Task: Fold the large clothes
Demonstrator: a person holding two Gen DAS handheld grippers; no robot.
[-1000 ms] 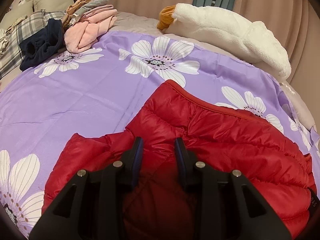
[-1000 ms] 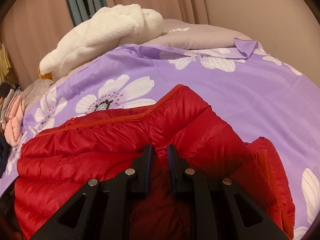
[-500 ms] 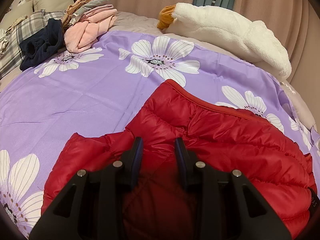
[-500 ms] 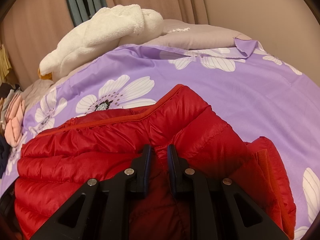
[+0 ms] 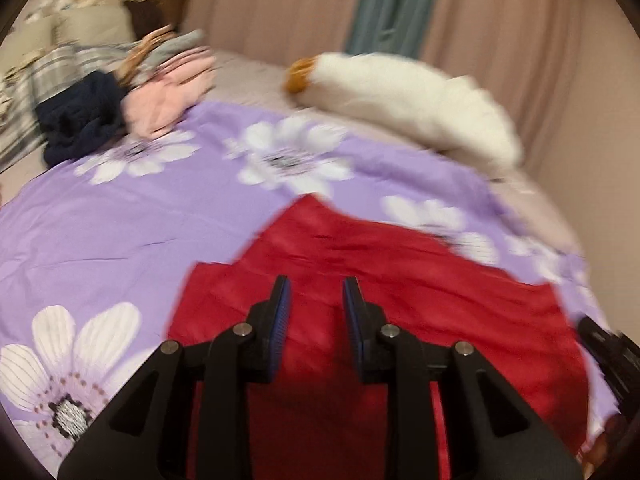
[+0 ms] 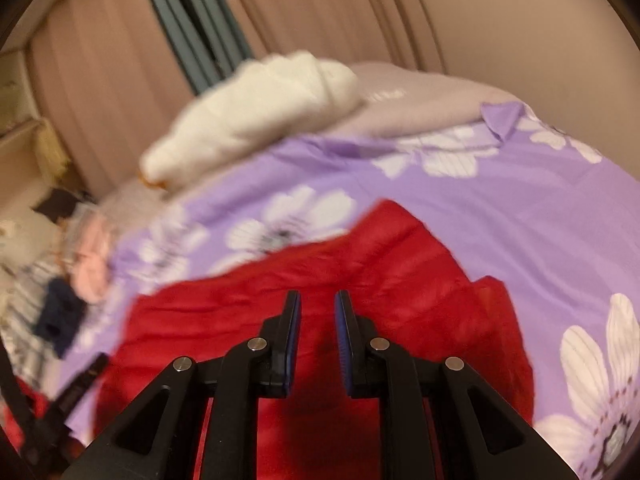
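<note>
A red puffer jacket (image 5: 360, 280) lies spread on a bed covered with a purple sheet printed with white flowers (image 5: 120, 220), and both views are blurred. In the left wrist view the left hand-held gripper (image 5: 316, 292) hangs above the jacket with its blue-padded fingers (image 5: 282, 312) a narrow gap apart; its jaws have just been closing, and nothing sits between them, only the red fabric lying below. In the right wrist view the right hand-held gripper (image 6: 317, 304) also hangs over the jacket (image 6: 400, 280), its fingers (image 6: 293, 320) standing slightly apart with nothing clamped between them. The jacket fills the near part of both views, its collar end pointing toward the far side of the bed, and a sleeve or side flap (image 6: 496, 320) sticks out at the right of the right wrist view. Beyond the jacket, a white fluffy plush with an orange end (image 5: 408, 100) lies along the far edge of the bed, in front of pinkish curtains (image 5: 280, 8) with a teal strip between them. At the far left corner sits a pile of clothes (image 5: 160, 80), pink and grey pieces next to a dark navy garment (image 5: 80, 128), resting beside a plaid fabric (image 5: 40, 80).
</note>
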